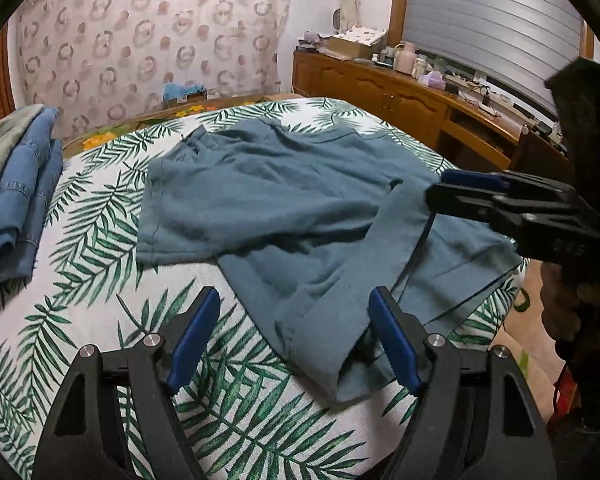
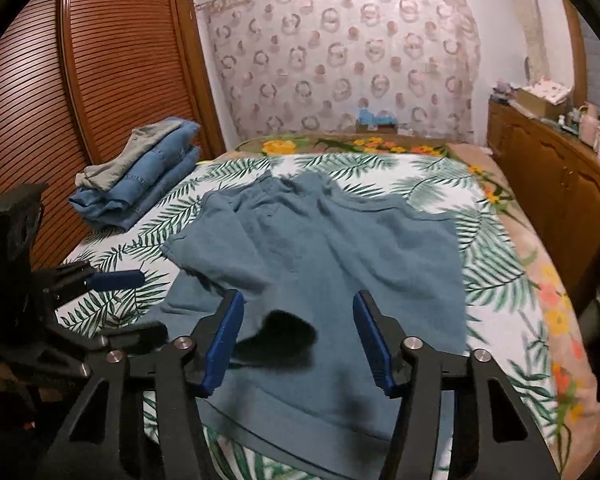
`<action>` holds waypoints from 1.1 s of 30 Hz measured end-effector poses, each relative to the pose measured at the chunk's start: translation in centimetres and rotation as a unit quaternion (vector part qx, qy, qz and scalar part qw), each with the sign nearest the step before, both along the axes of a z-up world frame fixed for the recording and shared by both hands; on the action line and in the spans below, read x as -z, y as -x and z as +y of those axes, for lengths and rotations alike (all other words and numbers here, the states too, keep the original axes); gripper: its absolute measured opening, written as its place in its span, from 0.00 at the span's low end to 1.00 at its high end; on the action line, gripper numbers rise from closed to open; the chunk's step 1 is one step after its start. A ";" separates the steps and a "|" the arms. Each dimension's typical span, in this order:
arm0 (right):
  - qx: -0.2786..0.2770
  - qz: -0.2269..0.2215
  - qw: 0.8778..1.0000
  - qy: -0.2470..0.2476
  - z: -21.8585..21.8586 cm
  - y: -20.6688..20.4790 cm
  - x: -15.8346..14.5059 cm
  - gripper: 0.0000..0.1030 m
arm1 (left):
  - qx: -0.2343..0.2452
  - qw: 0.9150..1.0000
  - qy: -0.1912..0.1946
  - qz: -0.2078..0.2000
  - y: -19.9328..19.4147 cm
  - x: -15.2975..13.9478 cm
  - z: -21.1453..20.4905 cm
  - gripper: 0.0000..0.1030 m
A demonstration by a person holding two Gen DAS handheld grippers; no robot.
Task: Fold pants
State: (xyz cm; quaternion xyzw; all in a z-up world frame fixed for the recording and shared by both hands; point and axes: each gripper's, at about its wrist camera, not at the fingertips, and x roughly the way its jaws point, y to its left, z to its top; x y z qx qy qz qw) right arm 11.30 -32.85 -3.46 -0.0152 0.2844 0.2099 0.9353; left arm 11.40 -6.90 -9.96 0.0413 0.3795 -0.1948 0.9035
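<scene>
Teal pants (image 1: 284, 216), one pair, on bed (image 1: 80, 320); two tongs, left (image 1: 296, 340) and right (image 2: 298, 338), both apart, empty.

Teal-blue pants (image 1: 268, 208) on a white bedspread (image 1: 100, 280) printed with green fern leaves

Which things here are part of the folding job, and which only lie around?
Job: teal-blue cotton pants spread on the leaf-print bed cover; left gripper; right gripper.
Lying about: folded blue denim and grey clothes pile; wooden sideboard with clutter.

Pants (image 2: 320, 240) mid-bed (image 2: 500, 264); folded stack (image 2: 140, 184) left; cabinet (image 2: 552, 184) right.
</scene>
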 end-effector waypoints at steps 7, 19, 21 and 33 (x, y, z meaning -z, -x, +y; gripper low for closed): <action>-0.009 0.024 1.000 0.012 0.5 -2.2 1.0 0.19 | 0.015 1.000 0.018 0.000 1.4 -0.4 0.2 0.75; -0.008 -0.030 0.999 -0.027 0.1 1.3 -1.0 0.07 | 0.002 0.999 -0.050 -0.002 1.3 1.1 -0.9 0.75; -0.001 -0.042 0.999 -0.030 -0.3 2.0 -1.1 0.06 | 0.000 0.999 -0.047 -0.002 1.3 1.0 -0.7 0.75; 0.024 -0.052 0.998 -0.031 -1.6 5.5 -0.7 0.06 | 0.024 0.999 -0.013 -0.044 3.9 -2.4 -0.3 0.75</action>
